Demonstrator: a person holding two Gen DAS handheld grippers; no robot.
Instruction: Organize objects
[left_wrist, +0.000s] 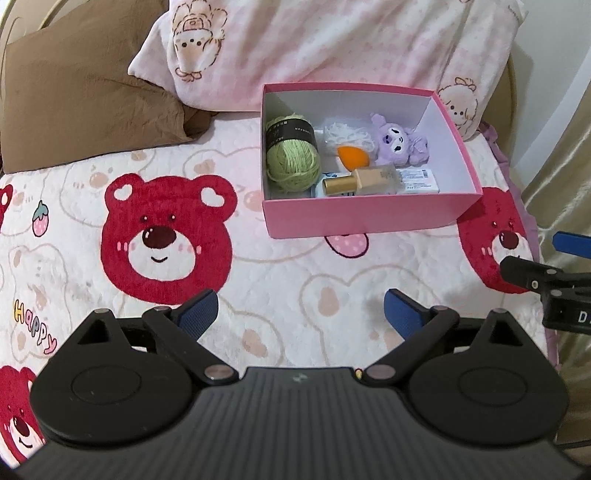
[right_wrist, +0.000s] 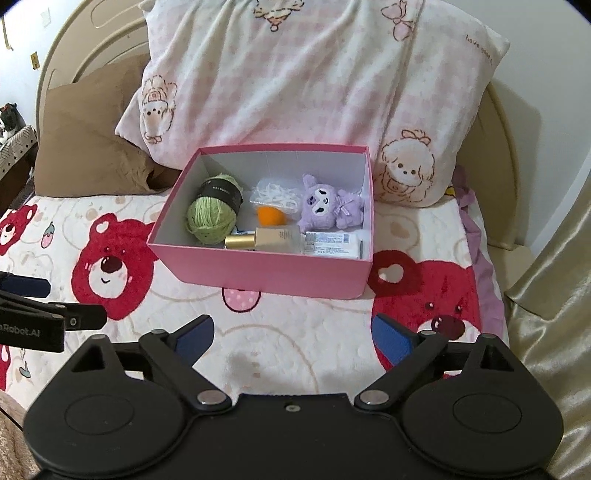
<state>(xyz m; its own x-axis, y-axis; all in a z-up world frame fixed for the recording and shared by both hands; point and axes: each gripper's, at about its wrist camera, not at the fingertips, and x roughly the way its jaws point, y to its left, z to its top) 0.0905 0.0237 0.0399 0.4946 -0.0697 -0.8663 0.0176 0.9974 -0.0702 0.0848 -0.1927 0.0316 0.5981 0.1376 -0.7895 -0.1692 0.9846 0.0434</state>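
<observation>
From the left wrist view, our left gripper (left_wrist: 301, 314) stands wide with nothing between the jaws, over the bear-print blanket (left_wrist: 258, 280); the pink box (left_wrist: 369, 216) lies ahead and right of it, its long axis running across the view. The right gripper (left_wrist: 546, 273) pokes in at the right edge, and we can't read its jaws from here. From the right wrist view, our right gripper (right_wrist: 293, 338) is also wide and empty, and the box (right_wrist: 266, 275) sits nearly dead ahead, so we judge the right hand the better lined up. The box is rigid card, smooth. Inside: a green yarn ball (right_wrist: 210, 218), soft and fuzzy, at left; a purple plush (right_wrist: 328, 206), squashy, at right; an orange sponge (right_wrist: 271, 216), egg-shaped; a foundation bottle (right_wrist: 273, 240) lying along the near wall, hard and slick; and a flat white packet (right_wrist: 332, 243), probably wipes, beside it.
</observation>
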